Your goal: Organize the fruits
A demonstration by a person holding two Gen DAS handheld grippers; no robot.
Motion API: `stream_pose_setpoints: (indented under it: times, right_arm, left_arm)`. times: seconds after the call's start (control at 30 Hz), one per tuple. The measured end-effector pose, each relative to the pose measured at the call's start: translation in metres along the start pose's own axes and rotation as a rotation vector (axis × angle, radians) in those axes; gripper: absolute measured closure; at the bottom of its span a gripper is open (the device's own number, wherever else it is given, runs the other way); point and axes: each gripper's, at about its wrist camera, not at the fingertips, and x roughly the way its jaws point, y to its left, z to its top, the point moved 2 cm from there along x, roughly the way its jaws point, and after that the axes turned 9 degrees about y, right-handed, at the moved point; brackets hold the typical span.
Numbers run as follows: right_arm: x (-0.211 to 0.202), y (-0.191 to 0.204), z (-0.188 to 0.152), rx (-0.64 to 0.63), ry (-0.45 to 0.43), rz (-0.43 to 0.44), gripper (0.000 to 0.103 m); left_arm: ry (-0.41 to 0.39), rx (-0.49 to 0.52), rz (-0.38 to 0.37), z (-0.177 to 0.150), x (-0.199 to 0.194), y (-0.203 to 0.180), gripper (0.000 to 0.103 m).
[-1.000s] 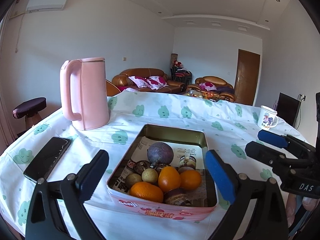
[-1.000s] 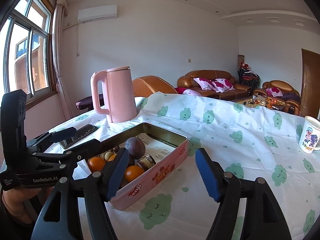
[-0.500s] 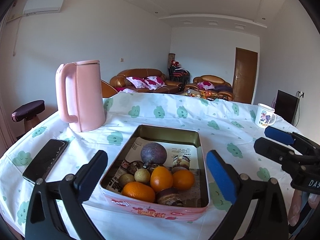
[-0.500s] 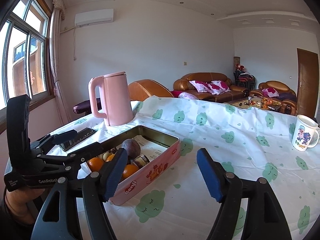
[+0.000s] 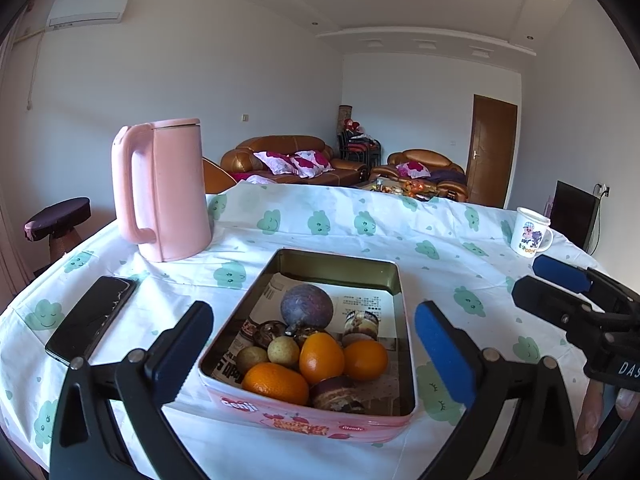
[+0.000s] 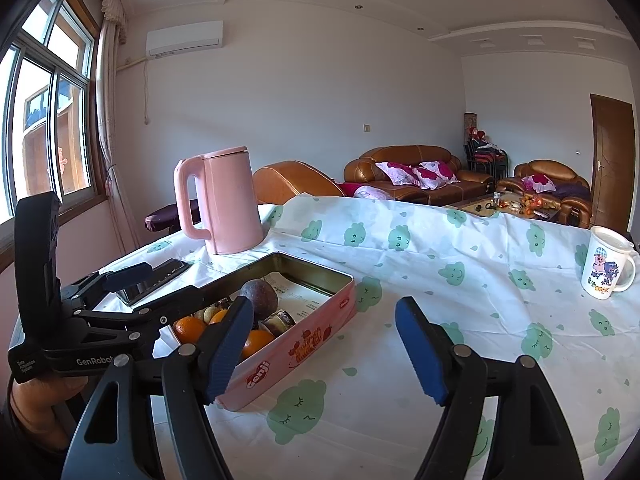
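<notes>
Left wrist view showed both grippers, left gripper (image 5: pixel 314 350) and right gripper (image 6: pixel 324 344), spread wide and empty, flanking a rectangular pink metal tin (image 5: pixel 308 420) of oranges (image 5: pixel 321 358), its length pointing toward the table's far edge, a tall pink plastic kettle (image 5: pixel 164 196) beyond.

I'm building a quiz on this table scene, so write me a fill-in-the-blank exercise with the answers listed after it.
1. The fruit lies in a pink ____ lined with printed paper.
2. The tall kettle behind the phone is ____ in colour.
3. The largest fruit in the tin is dark ____.
4. The left gripper and the right gripper both have their jaws ____.

Missing words: tin; pink; purple; open
</notes>
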Motion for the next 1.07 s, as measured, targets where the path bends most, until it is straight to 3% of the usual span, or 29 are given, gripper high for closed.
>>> stream_pose_setpoints:
  times: [0.37, 1.07]
  right_arm:
    - [0.001, -0.003, -0.005, 0.01, 0.001, -0.002, 0.028]
    - [-0.003, -0.015, -0.014, 0.034, 0.004, -0.021, 0.027]
  left_arm:
    - [-0.011, 0.016, 0.034, 0.0, -0.001, -0.006, 0.0]
    - [-0.013, 0.015, 0.001, 0.0, -0.003, -0.016, 0.0]
